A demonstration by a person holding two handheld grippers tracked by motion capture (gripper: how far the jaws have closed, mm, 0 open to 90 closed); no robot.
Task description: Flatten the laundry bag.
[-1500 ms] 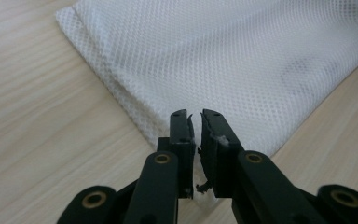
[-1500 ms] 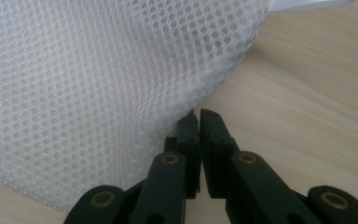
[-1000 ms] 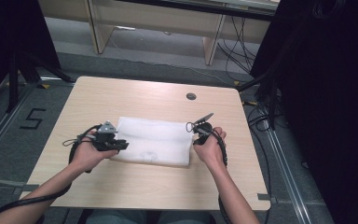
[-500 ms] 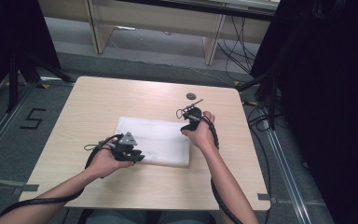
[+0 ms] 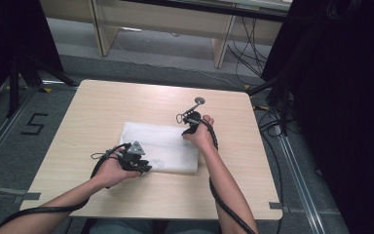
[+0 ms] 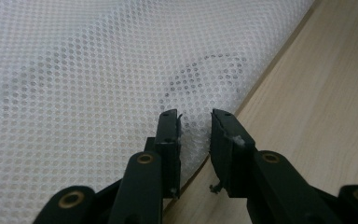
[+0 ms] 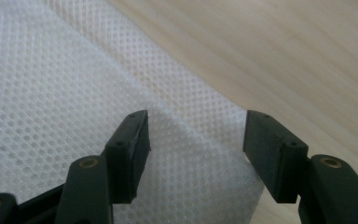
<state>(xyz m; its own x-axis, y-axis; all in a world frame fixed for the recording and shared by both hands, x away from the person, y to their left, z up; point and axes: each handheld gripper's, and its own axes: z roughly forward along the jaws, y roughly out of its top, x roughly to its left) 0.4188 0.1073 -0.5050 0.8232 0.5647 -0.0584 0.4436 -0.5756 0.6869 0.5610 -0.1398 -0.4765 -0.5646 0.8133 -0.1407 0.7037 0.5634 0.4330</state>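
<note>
The left hand-held gripper (image 5: pixel 143 167) has shifted to the near edge of the white mesh cloth (image 5: pixel 158 146), its jaws just opened slightly and straddling that edge without pinching. The right hand-held gripper (image 5: pixel 189 127), now at the cloth's far corner, has just spread wide above it, suggesting a fresh grab on the cloth, folded flat on the surface (image 5: pixel 102 102).

White mesh cloth (image 6: pixel 98 70): woven, dotted with fine holes, matt, soft; table (image 5: pixel 126 102): pale wood grain, smooth, slight sheen; left gripper (image 6: pixel 195 126) and right gripper (image 7: pixel 196 135): black matt plastic, brass-coloured rivets.
</note>
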